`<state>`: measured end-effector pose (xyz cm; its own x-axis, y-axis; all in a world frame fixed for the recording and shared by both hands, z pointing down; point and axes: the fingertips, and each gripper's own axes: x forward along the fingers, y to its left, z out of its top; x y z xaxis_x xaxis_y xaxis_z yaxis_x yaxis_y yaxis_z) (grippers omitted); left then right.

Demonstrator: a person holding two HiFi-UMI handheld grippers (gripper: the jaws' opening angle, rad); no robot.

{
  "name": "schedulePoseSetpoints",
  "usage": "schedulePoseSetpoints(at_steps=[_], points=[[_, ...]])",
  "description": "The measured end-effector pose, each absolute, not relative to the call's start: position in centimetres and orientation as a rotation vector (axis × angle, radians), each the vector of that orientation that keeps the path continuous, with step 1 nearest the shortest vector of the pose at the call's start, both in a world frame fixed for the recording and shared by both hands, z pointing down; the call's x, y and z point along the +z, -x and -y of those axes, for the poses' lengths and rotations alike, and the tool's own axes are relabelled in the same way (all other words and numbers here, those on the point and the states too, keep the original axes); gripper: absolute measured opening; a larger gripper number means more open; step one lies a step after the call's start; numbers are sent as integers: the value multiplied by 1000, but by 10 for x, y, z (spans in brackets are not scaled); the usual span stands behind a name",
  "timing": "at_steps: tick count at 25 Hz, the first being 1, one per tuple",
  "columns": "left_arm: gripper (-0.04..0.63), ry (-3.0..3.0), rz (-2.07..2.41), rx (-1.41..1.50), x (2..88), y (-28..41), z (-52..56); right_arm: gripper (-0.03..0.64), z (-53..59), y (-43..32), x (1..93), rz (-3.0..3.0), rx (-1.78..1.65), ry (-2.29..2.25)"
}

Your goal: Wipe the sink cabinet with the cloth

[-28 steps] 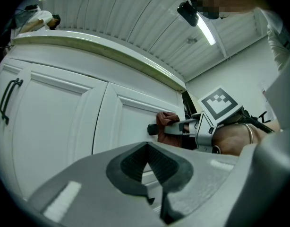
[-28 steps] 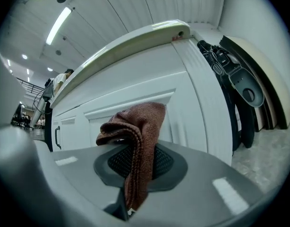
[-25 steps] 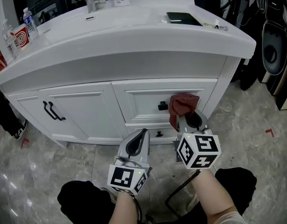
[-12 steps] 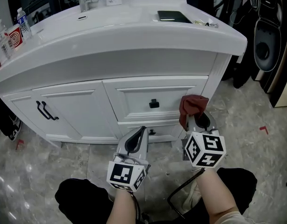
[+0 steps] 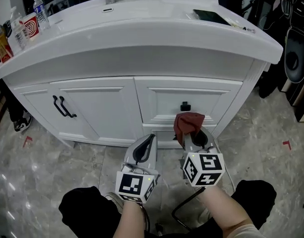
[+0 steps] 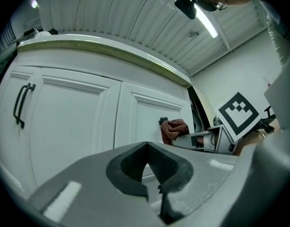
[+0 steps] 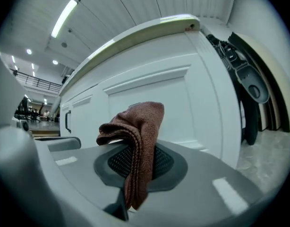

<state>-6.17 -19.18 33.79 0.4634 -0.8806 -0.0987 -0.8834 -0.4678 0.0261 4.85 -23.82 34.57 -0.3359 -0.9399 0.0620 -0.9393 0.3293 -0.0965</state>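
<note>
The cloth (image 5: 187, 124), pinched in my right gripper (image 5: 193, 134), has swung back from the drawer's (image 5: 214, 99) right edge to its lower edge, beneath the knob (image 5: 185, 106): wiping looks under way. My left gripper (image 5: 149, 143) hangs empty, jaws pressed together.

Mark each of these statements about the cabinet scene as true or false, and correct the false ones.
1. The right gripper is shut on the cloth. True.
2. The left gripper holds a sponge. False: it is shut with nothing between its jaws.
3. The cloth is blue. False: it is reddish brown.
4. Two black handles sit on the left part of the sink cabinet. True.
5. The drawer with the black knob stands pulled out. False: it is closed, flush with the cabinet front.
</note>
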Motion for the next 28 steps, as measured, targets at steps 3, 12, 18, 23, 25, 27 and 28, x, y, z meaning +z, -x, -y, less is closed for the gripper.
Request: schedulePoseSetpoints(at_steps=[3, 12, 18, 23, 25, 27, 28], points=[[0, 2631, -1681, 150, 342, 90, 191, 80, 242, 1, 350, -2627, -221, 1673], [0, 2596, -1794, 162, 350, 132, 188, 80, 258, 64, 359, -2695, -293, 1490], [0, 2634, -1746, 184, 351, 116, 194, 81, 266, 28, 359, -2585, -395, 1580], [0, 2684, -1680, 182, 350, 91, 194, 83, 265, -7, 358, -2559, -391, 1641], [0, 2696, -1661, 183, 351, 84, 195, 83, 265, -20, 357, -2544, -382, 1668], [0, 2702, -1650, 183, 352, 77, 195, 83, 264, -32, 357, -2535, -369, 1696], [0, 2705, -1645, 183, 352, 74, 195, 83, 264, -37, 357, -2530, -365, 1709]])
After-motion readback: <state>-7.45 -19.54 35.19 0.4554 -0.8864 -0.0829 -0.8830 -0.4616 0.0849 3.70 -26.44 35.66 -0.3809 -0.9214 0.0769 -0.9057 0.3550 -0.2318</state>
